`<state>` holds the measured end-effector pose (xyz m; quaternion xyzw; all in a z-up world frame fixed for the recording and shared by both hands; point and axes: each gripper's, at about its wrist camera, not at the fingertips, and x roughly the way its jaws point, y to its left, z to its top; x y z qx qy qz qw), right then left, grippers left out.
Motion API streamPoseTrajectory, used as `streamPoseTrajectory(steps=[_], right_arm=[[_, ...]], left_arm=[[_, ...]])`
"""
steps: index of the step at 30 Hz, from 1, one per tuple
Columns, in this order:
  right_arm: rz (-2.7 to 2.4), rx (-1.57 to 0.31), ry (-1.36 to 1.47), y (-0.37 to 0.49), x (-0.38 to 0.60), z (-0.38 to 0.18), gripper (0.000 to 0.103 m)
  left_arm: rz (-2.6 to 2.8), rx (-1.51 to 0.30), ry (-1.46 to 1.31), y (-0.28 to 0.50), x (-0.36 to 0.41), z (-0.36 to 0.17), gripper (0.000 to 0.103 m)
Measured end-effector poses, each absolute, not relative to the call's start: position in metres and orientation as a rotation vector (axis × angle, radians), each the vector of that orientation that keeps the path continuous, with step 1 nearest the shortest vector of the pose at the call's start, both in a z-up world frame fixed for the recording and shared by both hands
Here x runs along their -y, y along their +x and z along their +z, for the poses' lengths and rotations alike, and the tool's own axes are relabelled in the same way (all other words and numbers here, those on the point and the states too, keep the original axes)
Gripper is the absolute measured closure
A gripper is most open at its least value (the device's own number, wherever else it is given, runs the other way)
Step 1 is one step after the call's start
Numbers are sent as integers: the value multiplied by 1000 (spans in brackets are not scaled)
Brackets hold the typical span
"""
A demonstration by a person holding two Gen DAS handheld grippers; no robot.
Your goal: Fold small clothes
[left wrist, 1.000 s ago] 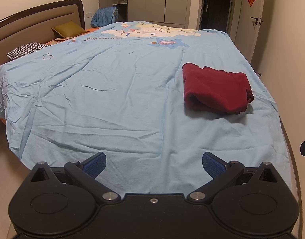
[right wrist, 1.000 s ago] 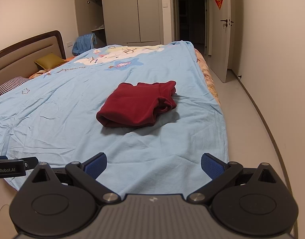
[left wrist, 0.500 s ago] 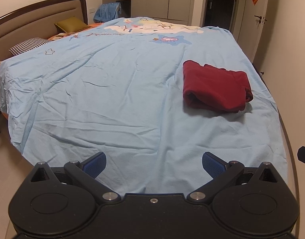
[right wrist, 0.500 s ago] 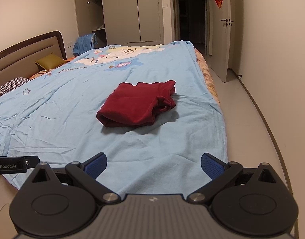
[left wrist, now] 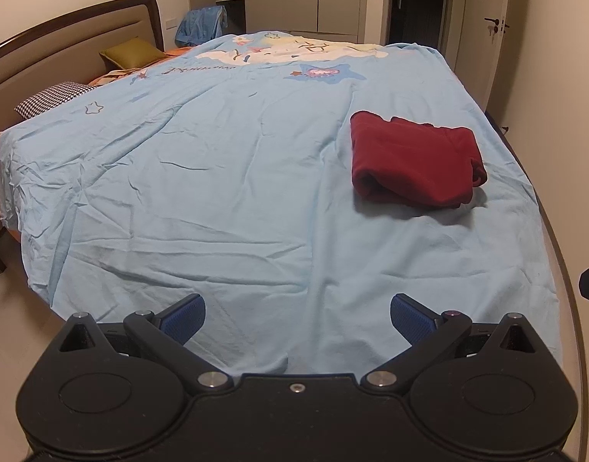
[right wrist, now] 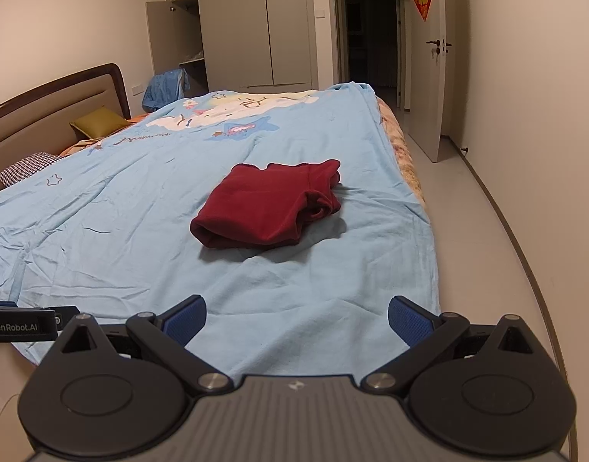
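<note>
My left gripper (left wrist: 297, 317) gapes wide, empty. The folded maroon garment (left wrist: 413, 163) lies at two o'clock on the blue bedsheet (left wrist: 217, 177): soft, light, floppy; I'd pinch its thick folded edge. My right gripper (right wrist: 296, 317) is equally spread, empty.

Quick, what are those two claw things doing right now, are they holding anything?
Left gripper: open, holding nothing.
Right gripper: open, holding nothing; the folded red garment lies on the bed ahead.
</note>
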<state>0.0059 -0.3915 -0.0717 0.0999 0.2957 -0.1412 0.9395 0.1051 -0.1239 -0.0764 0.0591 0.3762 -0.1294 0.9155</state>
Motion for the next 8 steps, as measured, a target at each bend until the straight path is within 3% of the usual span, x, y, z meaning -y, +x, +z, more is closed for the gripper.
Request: streamPoseTrajectory(steps=[8], right_arm=[[-284,-595,208,3,386,-66,0]], left_arm=[[-275,-772,116,103,122,-70,1]])
